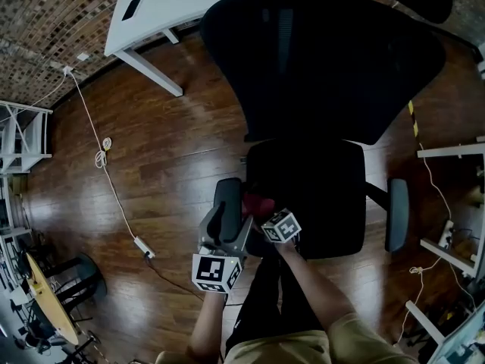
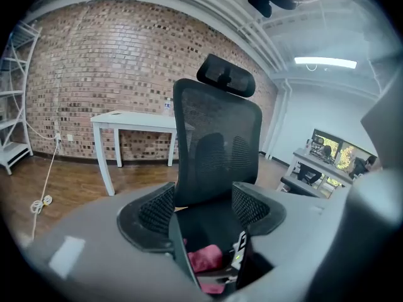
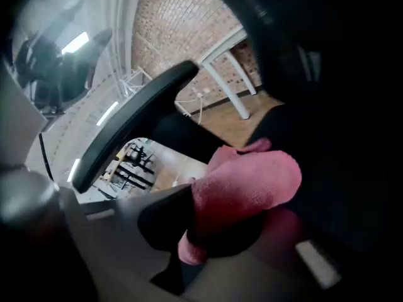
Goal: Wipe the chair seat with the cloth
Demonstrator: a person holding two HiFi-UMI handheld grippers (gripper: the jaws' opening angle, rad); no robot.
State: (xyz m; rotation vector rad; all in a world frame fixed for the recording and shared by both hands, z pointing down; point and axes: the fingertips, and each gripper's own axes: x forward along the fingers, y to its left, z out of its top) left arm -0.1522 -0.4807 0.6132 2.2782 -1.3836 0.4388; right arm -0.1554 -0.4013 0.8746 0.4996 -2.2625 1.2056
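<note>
Floor [image 1: 167, 150]: dark wood, with the chair standing on it.
Chair [image 1: 326, 59]: black, its mesh back toward the top of the head view, front facing the person.
Seat [image 1: 318, 196]: black, bare except for the cloth at its near-left edge, the rest spreading off to the right and toward the back.
Armrest [image 1: 227, 196]: the left one, just beside the seat's left edge, with the left gripper at its near end.
Left gripper [image 2: 203, 211]: jaws apart and closed on nothing, aimed across the seat at the back. Armrest edge rising in the gap close to the left pad, cloth low beyond it.
Right gripper [image 3: 230, 228]: jaws clamped on the cloth. Just right of the left gripper, near the seat's near-left corner.
Cloth [image 1: 258, 202]: pink, bunched into a wad, pinched at its near end and jutting forward past the jaws. Long axis along the gripper, pointing toward the back. Over the seat's left edge beside the armrest; pressed down or just clear of the seat, not possible to tell.
Relation for the wipe: open seat lying right of and ahead of the cloth, so probably a stroke rightward, away from the armrest. Right gripper placed for it, left idle.
Risk: wad perhaps snagging on the armrest or slipping in the jaws.
</note>
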